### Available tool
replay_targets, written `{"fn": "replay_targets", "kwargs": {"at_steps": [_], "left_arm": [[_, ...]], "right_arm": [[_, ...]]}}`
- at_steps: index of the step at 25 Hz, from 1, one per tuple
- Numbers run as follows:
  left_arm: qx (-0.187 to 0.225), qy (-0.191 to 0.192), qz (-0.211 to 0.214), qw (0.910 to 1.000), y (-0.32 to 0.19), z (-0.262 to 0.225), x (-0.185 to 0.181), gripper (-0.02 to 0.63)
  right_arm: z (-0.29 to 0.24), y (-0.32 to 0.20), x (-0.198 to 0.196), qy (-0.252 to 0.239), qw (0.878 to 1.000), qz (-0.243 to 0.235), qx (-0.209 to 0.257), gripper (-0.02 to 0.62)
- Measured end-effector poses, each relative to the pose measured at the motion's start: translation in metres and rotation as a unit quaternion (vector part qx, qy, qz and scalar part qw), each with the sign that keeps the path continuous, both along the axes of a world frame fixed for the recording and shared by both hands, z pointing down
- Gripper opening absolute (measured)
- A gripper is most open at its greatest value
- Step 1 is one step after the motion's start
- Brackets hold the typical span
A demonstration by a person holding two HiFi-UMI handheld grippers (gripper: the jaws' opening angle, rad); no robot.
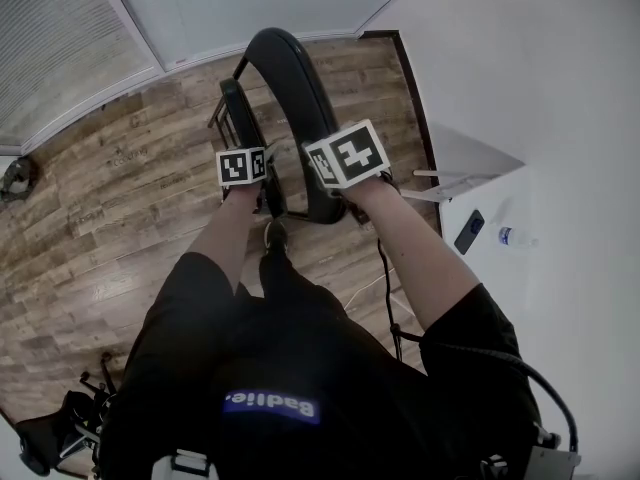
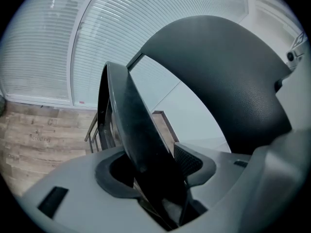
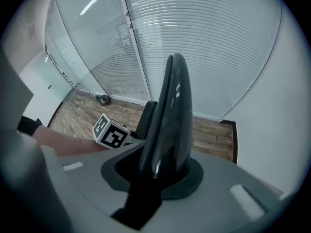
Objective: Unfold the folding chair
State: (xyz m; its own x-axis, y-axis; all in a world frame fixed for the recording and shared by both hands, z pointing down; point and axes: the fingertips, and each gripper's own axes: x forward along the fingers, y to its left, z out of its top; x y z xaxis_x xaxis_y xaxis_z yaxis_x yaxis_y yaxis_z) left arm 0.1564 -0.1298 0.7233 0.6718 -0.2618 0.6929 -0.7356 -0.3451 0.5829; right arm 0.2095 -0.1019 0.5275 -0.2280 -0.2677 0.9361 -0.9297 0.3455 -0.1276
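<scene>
Obs., standing beside the person:

- Folding chair (image 1: 303, 83) stands upright on the wooden floor (image 1: 120, 208), directly ahead of both grippers. It is not yet opened out; the seat panel (image 2: 138, 130) lies close alongside the backrest (image 2: 228, 76).
- Left gripper (image 2: 153, 168): angled downward, jaws partly apart, closed on the upper edge of the seat panel. The panel fills the gap between them. The textured pad (image 2: 188, 160) on one side lies flat against the panel's face. The backrest arcs over just to the right of this gripper, and the dark frame tubes (image 2: 98, 125) show beyond it to the left.
- Right gripper (image 3: 155, 174): pointing steeply down, jaws nearly together, clamped on the thin glossy rim of the backrest, which rises edge-on from between them. The left gripper's marker cube sits just to its left, at about the same height.
- The two grippers are near each other, one on each part of the chair.
- To the right of the right gripper: a white table (image 1: 500, 193) carrying a dark phone (image 1: 468, 231) and a small bottle (image 1: 515, 236).
- Beyond both grippers: a glazed wall with blinds (image 3: 209, 42).
</scene>
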Motion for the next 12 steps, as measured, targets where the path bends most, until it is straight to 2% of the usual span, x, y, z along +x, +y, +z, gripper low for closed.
{"fn": "replay_targets", "kwargs": {"at_steps": [6, 12], "left_arm": [[0.001, 0.003, -0.002, 1.0, 0.004, 0.0, -0.027, 0.215], [-0.005, 0.026, -0.006, 0.9996, 0.008, 0.002, -0.048, 0.204]], "right_arm": [[0.003, 0.001, 0.002, -0.008, 1.0, 0.002, -0.003, 0.081], [0.008, 0.0, 0.007, -0.024, 1.0, 0.002, -0.003, 0.08]]}}
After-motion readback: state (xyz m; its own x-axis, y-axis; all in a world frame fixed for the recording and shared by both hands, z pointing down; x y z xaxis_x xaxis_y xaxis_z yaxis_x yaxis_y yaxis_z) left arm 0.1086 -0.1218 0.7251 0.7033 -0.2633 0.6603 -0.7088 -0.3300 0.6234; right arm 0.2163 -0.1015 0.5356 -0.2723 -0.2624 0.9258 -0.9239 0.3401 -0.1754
